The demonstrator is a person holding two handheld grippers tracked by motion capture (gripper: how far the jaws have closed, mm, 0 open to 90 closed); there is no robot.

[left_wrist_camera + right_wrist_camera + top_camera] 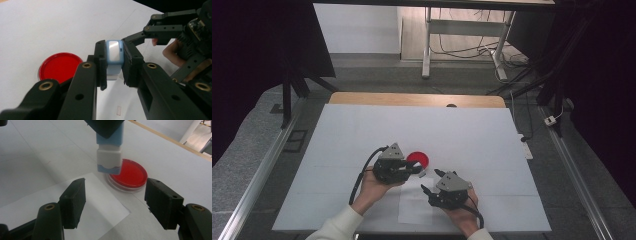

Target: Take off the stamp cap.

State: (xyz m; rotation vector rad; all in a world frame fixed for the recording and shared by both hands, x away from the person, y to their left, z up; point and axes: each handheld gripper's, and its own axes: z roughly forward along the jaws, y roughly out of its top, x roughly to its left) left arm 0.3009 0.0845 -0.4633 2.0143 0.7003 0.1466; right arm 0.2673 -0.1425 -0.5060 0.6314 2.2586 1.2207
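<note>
You had the left gripper (pixel 113 65) clamped on a blue-and-white stamp (pixel 110 152) held just above the paper sheet (pixel 75 202), beside the red ink pad (pixel 128 175), while your right gripper (pixel 115 202) waited wide open below it, probably to pull its cap.

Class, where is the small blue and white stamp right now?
The stamp is clamped in the left claw, held above the table beside the red dish.

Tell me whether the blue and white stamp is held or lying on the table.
Held. The left gripper is shut on the stamp, which hangs above the paper sheet beside the red dish.
</note>
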